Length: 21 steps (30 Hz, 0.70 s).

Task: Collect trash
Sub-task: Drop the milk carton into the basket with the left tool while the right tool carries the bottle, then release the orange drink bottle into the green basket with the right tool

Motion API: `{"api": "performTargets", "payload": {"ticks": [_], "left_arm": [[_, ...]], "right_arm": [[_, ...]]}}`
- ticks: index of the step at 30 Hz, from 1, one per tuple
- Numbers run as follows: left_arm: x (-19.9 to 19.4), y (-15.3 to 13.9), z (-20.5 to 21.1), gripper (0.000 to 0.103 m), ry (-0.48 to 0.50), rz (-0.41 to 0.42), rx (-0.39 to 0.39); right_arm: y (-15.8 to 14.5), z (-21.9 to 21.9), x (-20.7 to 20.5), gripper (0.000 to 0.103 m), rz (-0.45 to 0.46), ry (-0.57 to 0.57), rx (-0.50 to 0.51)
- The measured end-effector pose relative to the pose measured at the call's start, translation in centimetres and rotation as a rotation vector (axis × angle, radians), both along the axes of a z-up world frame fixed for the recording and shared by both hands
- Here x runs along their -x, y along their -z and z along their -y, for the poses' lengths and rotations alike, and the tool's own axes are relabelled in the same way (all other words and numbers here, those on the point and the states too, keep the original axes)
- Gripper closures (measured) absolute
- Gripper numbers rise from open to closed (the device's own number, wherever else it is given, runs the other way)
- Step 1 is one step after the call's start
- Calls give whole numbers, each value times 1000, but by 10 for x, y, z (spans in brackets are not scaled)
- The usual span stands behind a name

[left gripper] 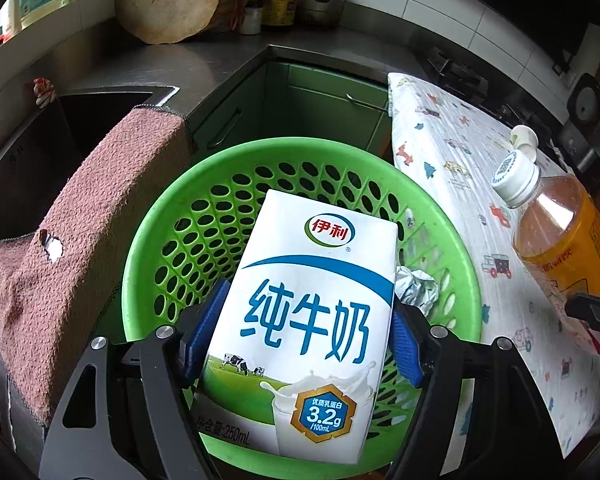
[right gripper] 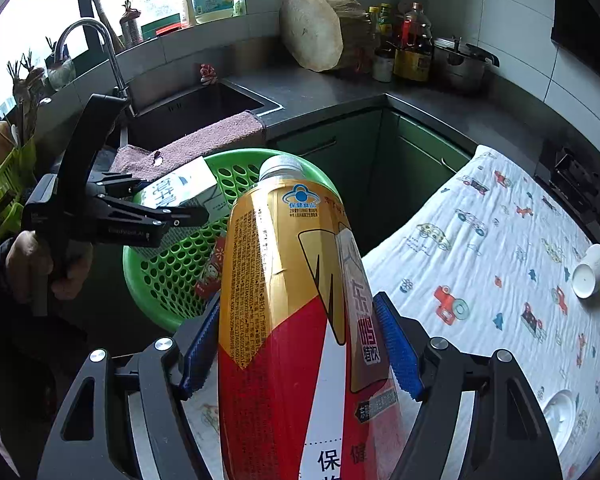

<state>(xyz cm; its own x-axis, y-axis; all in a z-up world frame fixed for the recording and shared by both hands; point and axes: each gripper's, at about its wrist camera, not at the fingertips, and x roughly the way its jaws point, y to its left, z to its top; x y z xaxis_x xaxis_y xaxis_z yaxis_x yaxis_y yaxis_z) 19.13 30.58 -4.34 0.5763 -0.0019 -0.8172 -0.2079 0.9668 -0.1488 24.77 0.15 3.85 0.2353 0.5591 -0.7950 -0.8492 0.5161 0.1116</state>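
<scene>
— Which step are you at?

— The drop-off. My left tongs (left gripper: 304, 340) are clenched on a white and blue cardboard milk carton (left gripper: 308, 312), blue pads pressed to its two narrow sides, and I hold it over the round green perforated plastic basket (left gripper: 204, 224). The carton's top end tilts toward the basket's far wall. I judge it to be above the basket or just inside the rim, not resting on the bottom.

— And the other one?

— My right tongs (right gripper: 300, 352) grip a clear plastic drink bottle with a gold and red label (right gripper: 292, 300), squeezed at the middle of its body, cap pointing toward the basket. It hangs beside the basket's near rim, over the edge of the table covered by a white cloth printed with little cars (right gripper: 480, 240).

— Anything already in the basket?

— A crumpled piece of silver foil (left gripper: 416, 288) lies at the right, just beside the carton.

— What does the next move call for?

— Letting go of the carton first, I think: lower it a little, spread the left tongs, pull back so the right side has room. Then I bring the bottle over the rim and release it. The two tools are close together, so I should take turns.

— Is that the end of it?

— Probably not. A small white paper cup (right gripper: 592, 270) lies on its side on the cloth, well apart from the basket.
</scene>
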Motion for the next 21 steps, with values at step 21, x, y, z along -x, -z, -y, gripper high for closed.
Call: {"api": "performTargets", "payload": {"ticks": [21], "left_arm": [[34,-7,-44,20,-93,56,82]], "right_arm": [[34,-90,-21,32,-93,64,-26]]}}
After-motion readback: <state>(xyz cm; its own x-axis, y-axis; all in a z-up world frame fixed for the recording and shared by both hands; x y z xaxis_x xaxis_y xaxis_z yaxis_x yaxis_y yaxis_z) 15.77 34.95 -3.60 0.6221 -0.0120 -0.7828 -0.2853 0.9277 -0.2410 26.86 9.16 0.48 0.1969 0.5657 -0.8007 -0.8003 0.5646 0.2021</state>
